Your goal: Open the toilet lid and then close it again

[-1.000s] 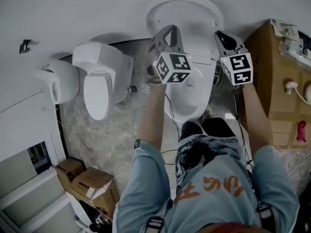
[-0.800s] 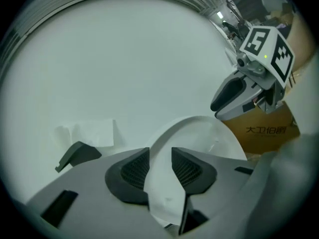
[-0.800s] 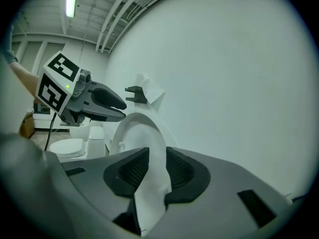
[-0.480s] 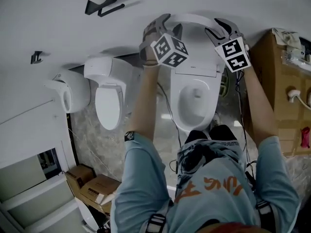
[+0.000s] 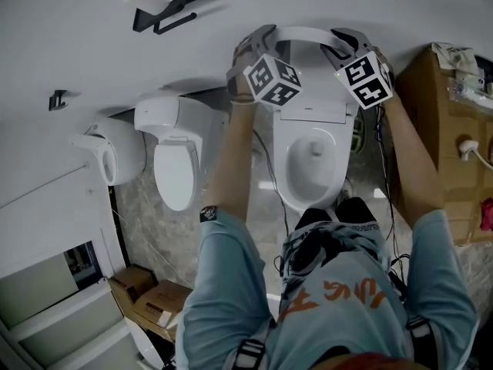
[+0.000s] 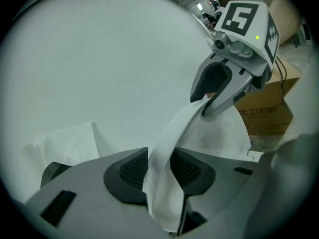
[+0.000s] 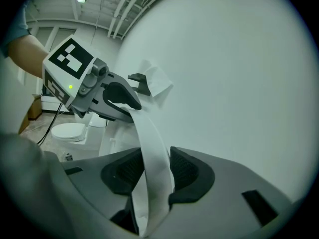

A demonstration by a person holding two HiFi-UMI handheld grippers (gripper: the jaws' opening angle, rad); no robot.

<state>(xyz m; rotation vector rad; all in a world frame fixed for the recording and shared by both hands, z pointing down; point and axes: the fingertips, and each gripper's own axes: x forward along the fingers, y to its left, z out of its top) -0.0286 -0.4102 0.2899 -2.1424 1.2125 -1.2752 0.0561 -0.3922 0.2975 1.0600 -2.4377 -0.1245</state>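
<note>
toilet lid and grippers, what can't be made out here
- The left gripper and right gripper, own views: rim of the white plastic toilet lid stands between jaws that have just been closing; whether the pads press it is unclear.
- Head view: gripper bodies hide that contact.
- Head view: the person's body covers the white toilet bowl front.

Chinese print on cardboard box (image 6: 264, 118), orange lettering on person's shirt (image 5: 331, 303), neither clearly legible
</note>
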